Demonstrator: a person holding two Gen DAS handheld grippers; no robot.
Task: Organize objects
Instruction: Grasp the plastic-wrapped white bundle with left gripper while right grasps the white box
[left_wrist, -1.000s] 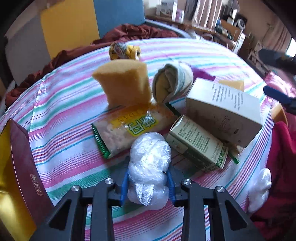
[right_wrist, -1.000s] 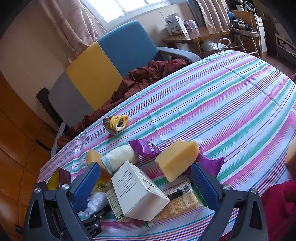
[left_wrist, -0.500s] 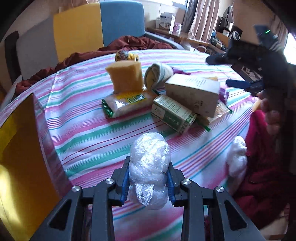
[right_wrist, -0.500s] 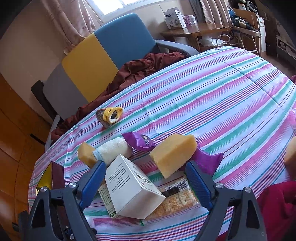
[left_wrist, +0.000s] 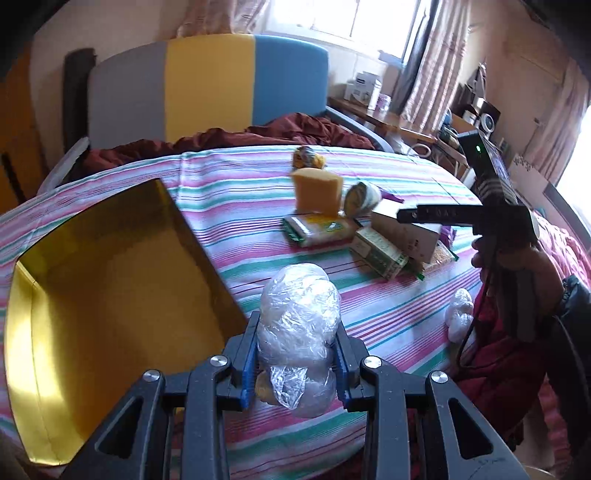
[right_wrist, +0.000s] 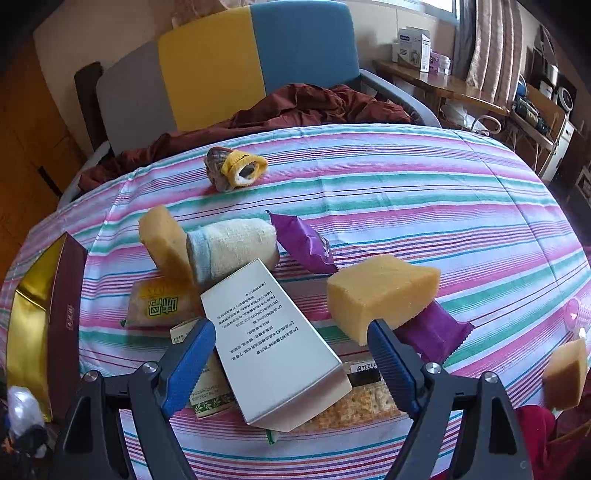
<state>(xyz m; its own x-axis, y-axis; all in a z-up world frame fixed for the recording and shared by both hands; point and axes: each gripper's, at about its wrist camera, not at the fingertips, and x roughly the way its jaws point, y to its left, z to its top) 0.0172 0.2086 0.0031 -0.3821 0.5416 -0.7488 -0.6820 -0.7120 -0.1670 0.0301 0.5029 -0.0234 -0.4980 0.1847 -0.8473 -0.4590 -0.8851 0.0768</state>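
Right now the crinkled clear-plastic bundle (left_wrist: 297, 332) sits clamped between my left gripper's (left_wrist: 296, 363) blue pads, held above the near edge of the striped tablecloth-covered table (left_wrist: 236, 177), just beside the right wall of the open gold-lined box (left_wrist: 110, 266) at the table's left edge. My right gripper (right_wrist: 291, 350) hovers over the pile nearer the table's right edge, jaws wide and gripping nothing, with the white printed carton (right_wrist: 273, 343) between them; the pads are not yet pressing it.

My worry on the left is the film: it is slippery and squashy, so the bundle could slide out before it clears the box wall, or catch on that wall's edge. On the right, the carton leans on a green-printed box (right_wrist: 207, 397) and a cracker packet (right_wrist: 369, 400); closing off-centre could tip it or drag its neighbours, including the yellow sponge wedge (right_wrist: 380, 291) touching my right pad.
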